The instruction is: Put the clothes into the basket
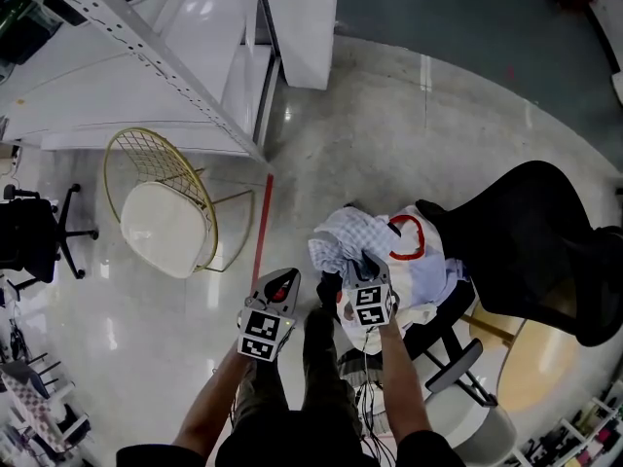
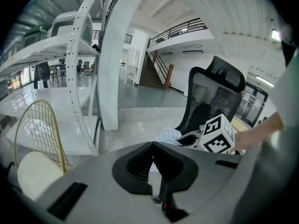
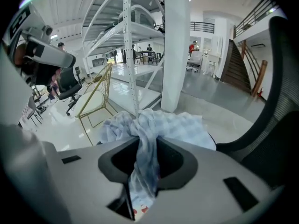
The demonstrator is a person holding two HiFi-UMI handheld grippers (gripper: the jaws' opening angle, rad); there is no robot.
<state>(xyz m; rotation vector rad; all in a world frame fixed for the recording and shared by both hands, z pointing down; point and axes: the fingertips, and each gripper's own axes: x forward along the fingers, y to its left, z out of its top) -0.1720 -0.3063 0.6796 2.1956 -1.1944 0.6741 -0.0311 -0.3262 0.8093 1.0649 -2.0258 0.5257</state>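
Note:
A heap of clothes lies on the seat of a black office chair [image 1: 545, 251]. On top is a pale blue checked cloth [image 1: 341, 241], beside a white garment with a red print [image 1: 414, 251]. My right gripper [image 1: 362, 266] is down at the heap's near edge. In the right gripper view the blue checked cloth [image 3: 154, 125] runs between the jaws, and the right gripper [image 3: 147, 143] is shut on it. My left gripper [image 1: 282, 280] hangs over the floor just left of the heap. Seen from its own camera, the left gripper [image 2: 153, 146] is shut with nothing in it. I see no basket in these views.
A gold wire chair [image 1: 161, 212] with a white cushion stands to the left. White shelving [image 1: 146, 37] and a white pillar [image 1: 302, 27] rise behind it. A red line [image 1: 263, 227] marks the floor. A round wooden table [image 1: 526, 358] is at the lower right.

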